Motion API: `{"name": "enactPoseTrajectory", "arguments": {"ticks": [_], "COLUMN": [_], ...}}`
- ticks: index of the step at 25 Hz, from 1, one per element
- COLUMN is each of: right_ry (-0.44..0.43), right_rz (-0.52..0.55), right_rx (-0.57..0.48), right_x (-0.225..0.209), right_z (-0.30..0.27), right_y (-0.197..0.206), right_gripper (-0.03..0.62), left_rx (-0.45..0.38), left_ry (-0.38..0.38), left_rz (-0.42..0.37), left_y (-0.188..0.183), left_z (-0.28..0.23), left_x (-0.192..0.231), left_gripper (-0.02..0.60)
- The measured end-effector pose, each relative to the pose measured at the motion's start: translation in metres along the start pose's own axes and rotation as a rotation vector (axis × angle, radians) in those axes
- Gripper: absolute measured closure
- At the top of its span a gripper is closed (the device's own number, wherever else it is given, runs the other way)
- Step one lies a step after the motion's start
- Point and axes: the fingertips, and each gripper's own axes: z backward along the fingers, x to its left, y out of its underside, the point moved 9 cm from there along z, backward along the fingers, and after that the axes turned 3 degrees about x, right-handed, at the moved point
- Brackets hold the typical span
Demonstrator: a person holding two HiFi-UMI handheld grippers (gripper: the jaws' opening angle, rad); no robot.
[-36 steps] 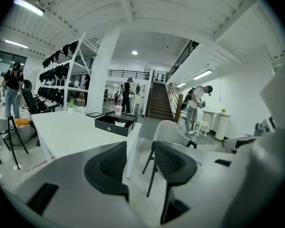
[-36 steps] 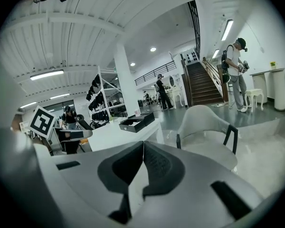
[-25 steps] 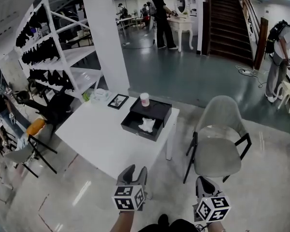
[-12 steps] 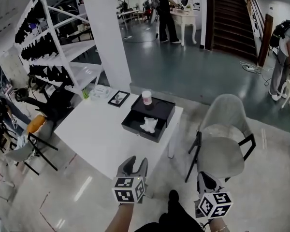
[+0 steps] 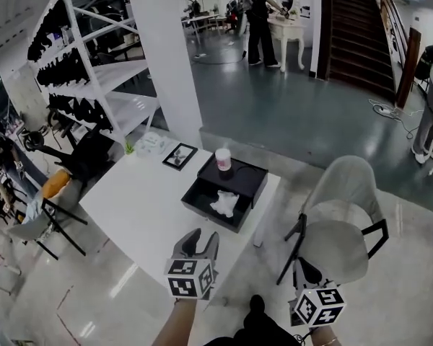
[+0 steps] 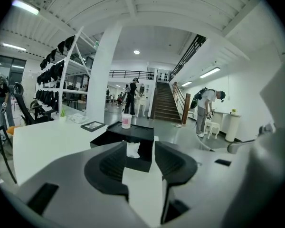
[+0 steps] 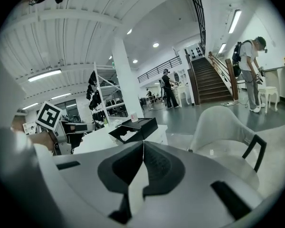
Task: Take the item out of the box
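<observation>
An open black box (image 5: 200, 190) sits at the right end of a white table (image 5: 141, 200). A crumpled white item (image 5: 224, 203) lies inside it, and a pink cup (image 5: 223, 159) stands on the lid part behind. My left gripper (image 5: 203, 236) hovers over the table's near edge, short of the box, open with nothing between its jaws. In the left gripper view the box (image 6: 145, 161) and the white item (image 6: 132, 149) show straight ahead past the left gripper (image 6: 140, 148). My right gripper (image 5: 305, 271) hangs low beside the chair, shut and empty; its tips (image 7: 143, 144) meet.
A grey chair (image 5: 338, 225) stands right of the table. A small framed picture (image 5: 180, 156) and a plant lie at the table's far end. White shelving (image 5: 94, 78) and a pillar (image 5: 162, 56) stand behind. People are working farther off in the hall.
The table and box have drawn slightly nearer and lower in the head view. Both grippers keep their places and jaw states.
</observation>
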Motion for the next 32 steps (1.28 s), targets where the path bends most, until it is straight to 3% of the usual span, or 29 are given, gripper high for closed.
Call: {"name": "enactPoseTrajectory", "arguments": {"ticks": [16, 32], "right_ry": [-0.019, -0.011], "right_rz": [0.011, 0.006], "right_rx": [0.027, 0.049], "right_x": [-0.031, -0.048], "right_z": [-0.052, -0.072], "right_y": [-0.028, -0.037], "right_gripper": [0.592, 0.592], "left_rx": [0.062, 0.231], "left_ry": [-0.021, 0.022], "left_rz": [-0.085, -0.223], "left_y": [-0.035, -0.046], "left_z": [-0.087, -0.166], "left_x": [0.014, 0.015], "left_gripper": [0.413, 0.392]}}
